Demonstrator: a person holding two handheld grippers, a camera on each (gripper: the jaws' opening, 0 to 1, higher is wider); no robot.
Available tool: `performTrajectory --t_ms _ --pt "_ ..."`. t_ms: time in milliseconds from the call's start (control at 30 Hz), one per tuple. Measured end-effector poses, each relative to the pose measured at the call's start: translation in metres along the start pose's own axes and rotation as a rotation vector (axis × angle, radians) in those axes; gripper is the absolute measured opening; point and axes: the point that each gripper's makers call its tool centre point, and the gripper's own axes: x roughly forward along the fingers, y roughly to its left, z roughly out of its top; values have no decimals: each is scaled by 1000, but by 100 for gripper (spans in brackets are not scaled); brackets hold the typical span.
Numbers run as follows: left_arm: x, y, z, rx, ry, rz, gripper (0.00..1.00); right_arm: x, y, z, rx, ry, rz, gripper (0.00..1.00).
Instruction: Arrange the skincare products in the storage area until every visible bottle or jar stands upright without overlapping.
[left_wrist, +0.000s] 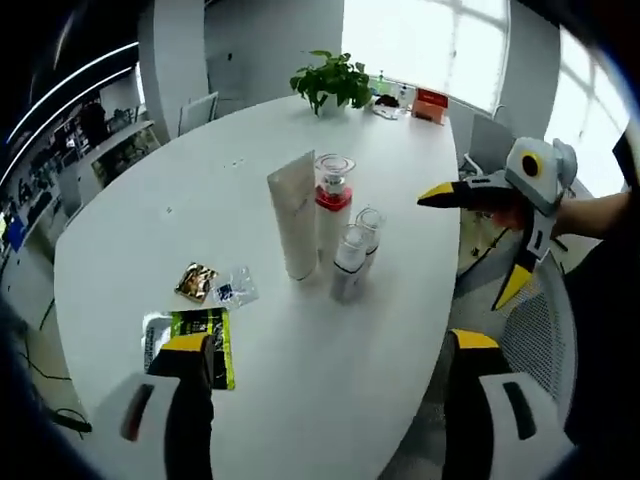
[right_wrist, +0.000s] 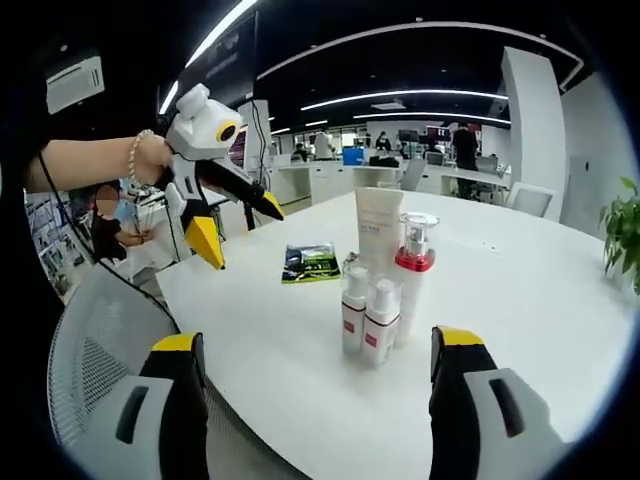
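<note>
Four skincare products (left_wrist: 325, 225) are grouped upright near the table (left_wrist: 150, 240) edge, already unoverlapped; both the left gripper (left_wrist: 330, 360) and right gripper (right_wrist: 318, 360) are held apart, empty, clear of them.

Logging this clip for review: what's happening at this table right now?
A person holds a two-jaw gripper in each hand above a white table; both are open and empty. The left gripper and right gripper flank a cluster of four upright skincare items: a white tube, a red-collared pump bottle and two small spray bottles. All stand close together but upright. A green sachet and smaller packets lie flat nearby.
</note>
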Motion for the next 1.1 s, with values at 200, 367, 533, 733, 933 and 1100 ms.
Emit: performTrajectory --t_ms 200,367,533,733,933,1100 --pt "-17 2 -17 -90 -24 38 99 0 0 -1 2 4 0 92" --pt "-28 12 -24 -228 -109 30 99 1 2 -3 -7 15 9 92" --pt "-38 14 -39 -287 -137 50 99 1 2 -4 -13 20 10 92" --pt "-41 12 -63 -375 -157 54 99 1 1 -3 -10 17 2 92" --pt "-41 6 -80 -444 -190 79 99 0 0 -2 -1 10 -1 92" --pt "-45 -4 -89 -480 -210 95 99 0 1 -2 -3 10 0 91"
